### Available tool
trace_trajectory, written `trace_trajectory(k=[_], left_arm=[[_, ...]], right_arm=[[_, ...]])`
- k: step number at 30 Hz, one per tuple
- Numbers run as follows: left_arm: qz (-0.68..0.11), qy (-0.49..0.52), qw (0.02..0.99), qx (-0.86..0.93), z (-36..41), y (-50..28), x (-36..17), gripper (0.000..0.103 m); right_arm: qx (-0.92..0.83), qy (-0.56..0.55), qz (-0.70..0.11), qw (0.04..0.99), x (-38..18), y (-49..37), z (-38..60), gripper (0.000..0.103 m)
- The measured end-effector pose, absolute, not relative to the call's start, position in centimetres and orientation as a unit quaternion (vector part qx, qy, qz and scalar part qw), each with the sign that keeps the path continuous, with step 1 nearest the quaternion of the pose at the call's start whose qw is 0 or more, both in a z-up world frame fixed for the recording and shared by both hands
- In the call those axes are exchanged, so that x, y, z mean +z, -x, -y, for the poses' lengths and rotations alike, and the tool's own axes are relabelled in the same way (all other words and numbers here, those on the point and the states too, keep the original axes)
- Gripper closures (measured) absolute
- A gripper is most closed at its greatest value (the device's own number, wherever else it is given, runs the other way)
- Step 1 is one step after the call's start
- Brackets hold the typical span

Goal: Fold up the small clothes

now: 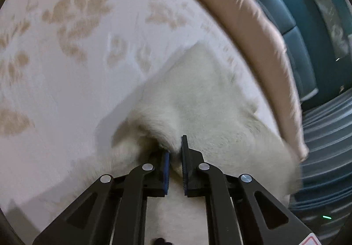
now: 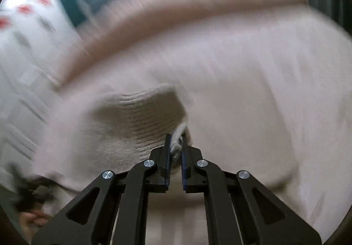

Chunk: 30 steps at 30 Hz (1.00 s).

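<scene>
The cream fleecy garment (image 1: 198, 100) lies on the bed, close against the bed's right-hand edge as the left camera sees it, and a fold of it is pulled up into a peak. The left tool (image 1: 175, 150) has that peak pinched between its blue pads (image 1: 166, 170), jaws clamped tight on the fuzzy cloth, with no gap showing around the fabric. Over to the right camera: the same garment shows its ribbed cuff or hem (image 2: 145, 113), and the right tool (image 2: 176, 146) is closed on a bunched nub of that knit right at its fingertips. Much of this view is smeared with blur, so detail beyond the tool is hard to read.

Underneath, the pale bedspread (image 1: 77, 69) carries tan blotchy prints. Along the bed's right edge runs a long pinkish-beige bolster (image 1: 248, 25). Beyond it stands teal furniture (image 1: 286, 3), and striped flooring or a rug (image 1: 325, 135) shows below. In the right camera's lower left corner a hand (image 2: 33, 220) is just visible, blurred.
</scene>
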<state>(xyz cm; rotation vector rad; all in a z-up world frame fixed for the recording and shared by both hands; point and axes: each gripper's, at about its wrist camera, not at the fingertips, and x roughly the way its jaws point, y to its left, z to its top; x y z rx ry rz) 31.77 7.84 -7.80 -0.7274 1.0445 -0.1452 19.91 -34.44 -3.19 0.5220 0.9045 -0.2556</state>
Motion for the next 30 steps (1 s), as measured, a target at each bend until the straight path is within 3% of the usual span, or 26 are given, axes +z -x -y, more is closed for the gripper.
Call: trace_trajectory(k=[3,5,9,13,15,20,23,28,30], left_arm=[[-0.473,0.317,0.819,-0.066,-7.2,-31.0,-8.1,0.095],[-0.469,0.287,0.833,-0.063,-6.6,-30.9,-8.0,0.092],[-0.464,0.258,0.845,-0.059,-5.9,-30.6,-7.8,0.090],[-0.452,0.256,0.852,-0.068,-6.1,-30.4,-8.2,0.090],[-0.439,0.256,0.858,-0.072,-6.2,-29.9,-8.5,0.090],[-0.426,0.257,0.864,-0.076,-6.1,-29.5,-8.8,0.090],[-0.421,0.258,0.866,-0.079,-6.1,-29.3,-8.8,0.089],[-0.412,0.269,0.866,-0.087,-6.4,-29.1,-9.2,0.089],[-0.410,0.270,0.867,-0.088,-6.4,-29.1,-9.2,0.089]], right_arm=[[-0.101,-0.338,-0.361,0.863,-2.6,-17.4,36.5,0.097],[-0.093,-0.336,-0.332,0.876,-1.3,-17.1,36.4,0.096],[-0.135,-0.237,-0.429,0.861,-5.2,-19.3,34.9,0.094],[-0.199,-0.250,-0.337,0.886,-0.8,-16.1,33.3,0.089],[-0.139,-0.263,-0.309,0.903,1.3,-16.7,30.8,0.089],[0.082,-0.174,-0.384,0.903,2.0,-25.3,16.7,0.090],[0.115,-0.127,-0.436,0.883,-0.5,-29.1,11.3,0.090],[0.067,-0.106,-0.468,0.875,-4.0,-29.5,15.2,0.095],[0.040,-0.147,-0.457,0.876,-4.2,-27.9,21.2,0.103]])
